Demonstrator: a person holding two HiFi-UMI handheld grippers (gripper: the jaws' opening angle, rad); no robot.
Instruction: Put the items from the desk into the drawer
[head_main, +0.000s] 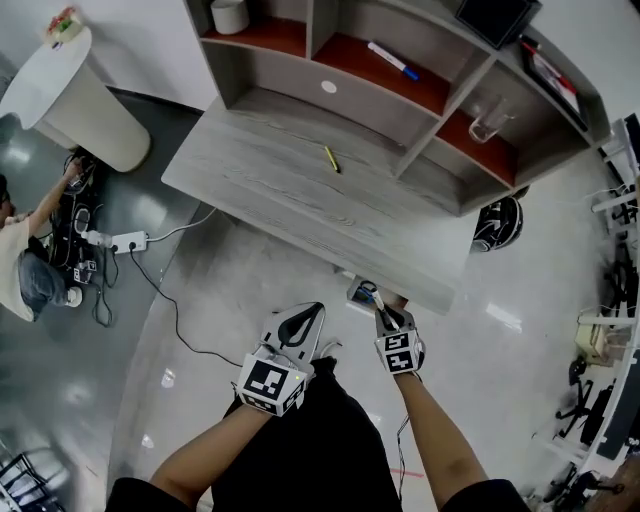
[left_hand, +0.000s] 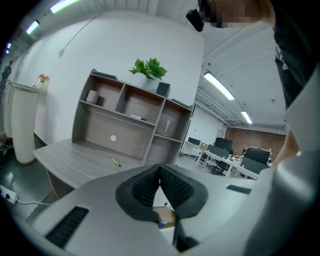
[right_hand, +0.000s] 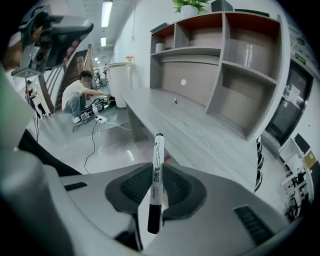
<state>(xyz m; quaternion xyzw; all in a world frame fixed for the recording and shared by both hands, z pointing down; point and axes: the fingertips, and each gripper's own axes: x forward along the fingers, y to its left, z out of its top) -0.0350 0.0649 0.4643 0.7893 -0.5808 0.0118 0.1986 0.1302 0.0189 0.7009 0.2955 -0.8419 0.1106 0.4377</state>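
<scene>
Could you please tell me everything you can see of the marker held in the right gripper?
The marker is a slim white pen, plastic by its look, with dark print along its barrel. It has a long black section, probably the cap, at the end nearer the camera and a small dark plug at the far end. The right gripper is clamped on its barrel, one pad on each side; nothing else touches it. It sticks out past the jaws, in the air before the grey desk.

Left forearm (head_main: 205, 455) and right forearm (head_main: 437, 430) both reach out low in front. Left gripper (head_main: 312, 312) has its jaws pressed together, empty. Right gripper (head_main: 384, 312) tips downward, pinching a marker (right_hand: 156, 180).
</scene>
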